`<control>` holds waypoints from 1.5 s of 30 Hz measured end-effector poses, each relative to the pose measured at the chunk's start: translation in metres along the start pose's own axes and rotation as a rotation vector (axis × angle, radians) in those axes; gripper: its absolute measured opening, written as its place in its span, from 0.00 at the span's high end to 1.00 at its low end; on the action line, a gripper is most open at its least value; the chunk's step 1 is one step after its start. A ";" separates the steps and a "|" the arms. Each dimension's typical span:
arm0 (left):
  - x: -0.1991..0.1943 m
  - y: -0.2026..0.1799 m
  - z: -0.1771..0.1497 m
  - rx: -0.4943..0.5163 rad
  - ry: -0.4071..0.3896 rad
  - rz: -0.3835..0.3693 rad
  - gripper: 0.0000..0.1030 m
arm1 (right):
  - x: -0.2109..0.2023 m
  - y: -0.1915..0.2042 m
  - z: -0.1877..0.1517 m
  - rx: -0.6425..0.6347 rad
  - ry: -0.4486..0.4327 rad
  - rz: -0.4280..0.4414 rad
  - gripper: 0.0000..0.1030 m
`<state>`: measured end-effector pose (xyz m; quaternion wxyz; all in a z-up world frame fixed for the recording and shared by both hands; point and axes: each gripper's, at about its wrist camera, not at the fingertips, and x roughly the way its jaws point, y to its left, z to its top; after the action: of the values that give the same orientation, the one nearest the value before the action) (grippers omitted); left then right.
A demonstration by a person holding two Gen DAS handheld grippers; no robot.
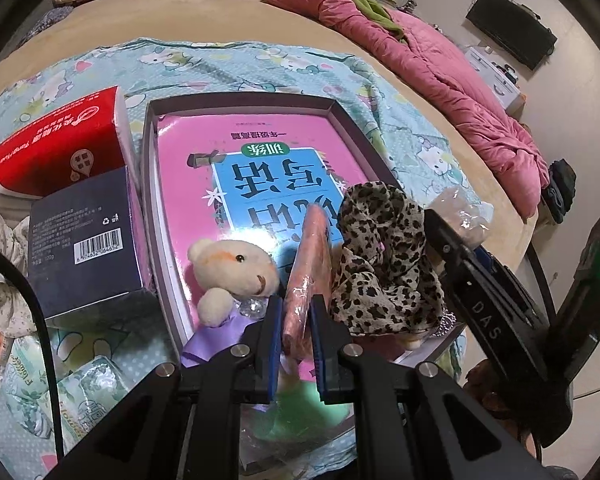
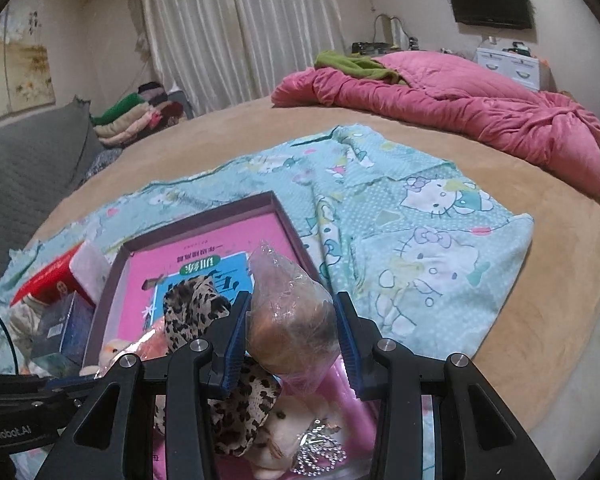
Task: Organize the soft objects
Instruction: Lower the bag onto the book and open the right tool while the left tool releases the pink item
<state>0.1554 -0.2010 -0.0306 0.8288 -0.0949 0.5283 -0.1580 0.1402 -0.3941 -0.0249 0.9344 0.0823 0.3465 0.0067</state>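
A shallow dark box (image 1: 342,120) lined with a pink book lies on the Hello Kitty sheet. In it sit a cream teddy bear (image 1: 230,272) and a leopard-print fabric piece (image 1: 384,260). My left gripper (image 1: 296,320) is shut on an orange plastic-wrapped soft item (image 1: 310,264) over the box's near end. My right gripper (image 2: 292,324) is shut on a pinkish soft object in a clear plastic bag (image 2: 290,308), held above the box (image 2: 284,216); the leopard fabric (image 2: 196,308) lies below it.
A red box (image 1: 56,140) and a dark blue box (image 1: 84,240) stand left of the dark box. Tissue packs (image 1: 80,392) lie at the near left. A pink quilt (image 2: 460,104) lies at the far right of the bed. Folded clothes (image 2: 140,116) are stacked at the far left.
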 end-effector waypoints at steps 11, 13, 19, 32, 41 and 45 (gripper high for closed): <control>0.003 0.004 -0.001 -0.009 0.006 -0.001 0.86 | 0.014 -0.003 -0.004 0.017 0.061 0.022 0.57; 0.003 0.004 0.000 -0.010 0.006 -0.001 0.86 | 0.012 -0.004 -0.004 0.026 0.058 0.031 0.57; 0.003 0.005 -0.001 -0.013 0.007 -0.005 0.86 | 0.008 -0.005 -0.003 0.037 0.044 0.063 0.52; 0.002 0.007 -0.001 -0.016 0.002 -0.021 0.87 | -0.004 -0.006 0.000 0.055 -0.009 0.071 0.36; -0.002 0.008 -0.001 -0.019 -0.002 -0.035 0.86 | -0.014 -0.014 0.000 0.084 -0.040 0.052 0.31; -0.003 0.008 -0.001 -0.017 -0.001 -0.035 0.85 | -0.017 -0.016 0.000 0.094 -0.047 0.046 0.30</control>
<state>0.1543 -0.1925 -0.0311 0.8254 -0.1113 0.5274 -0.1676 0.1266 -0.4116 -0.0162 0.9370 0.1339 0.3225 0.0100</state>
